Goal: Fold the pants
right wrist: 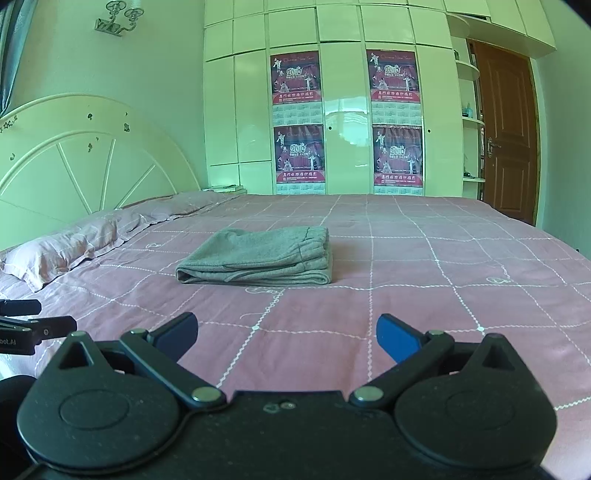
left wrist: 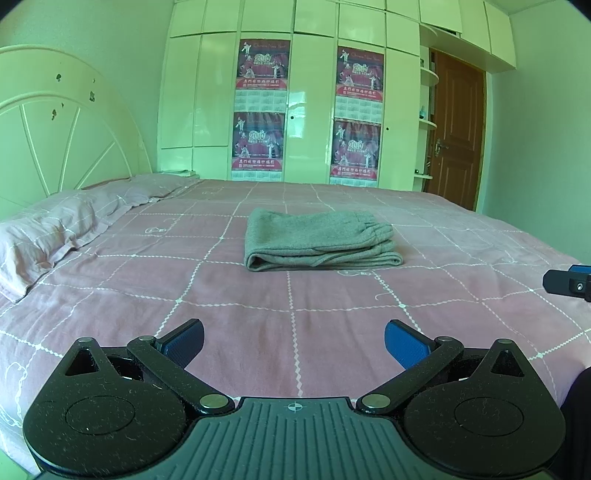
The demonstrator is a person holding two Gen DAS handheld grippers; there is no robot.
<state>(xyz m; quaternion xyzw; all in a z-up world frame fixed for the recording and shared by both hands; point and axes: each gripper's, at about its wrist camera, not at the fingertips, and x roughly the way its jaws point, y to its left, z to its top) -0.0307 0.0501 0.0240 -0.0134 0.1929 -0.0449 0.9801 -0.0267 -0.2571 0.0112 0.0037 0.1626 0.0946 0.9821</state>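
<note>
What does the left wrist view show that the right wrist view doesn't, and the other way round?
Only the left wrist view: the left gripper wide open, with the right gripper's tip at the right edge. Only the right wrist view: the right gripper wide open, a wall lamp, and the left gripper's body at the left edge. Both: folded grey pants on the pink bed, pillow, wardrobe, door.

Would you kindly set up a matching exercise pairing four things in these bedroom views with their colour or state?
Things:
1. pants
2. pillow
3. door
4. left claw

States:
A. brown, closed
B. grey, folded on the bed
C. open, holding nothing
D. pink, by the headboard

Pairs: 1-B, 2-D, 3-A, 4-C
</note>
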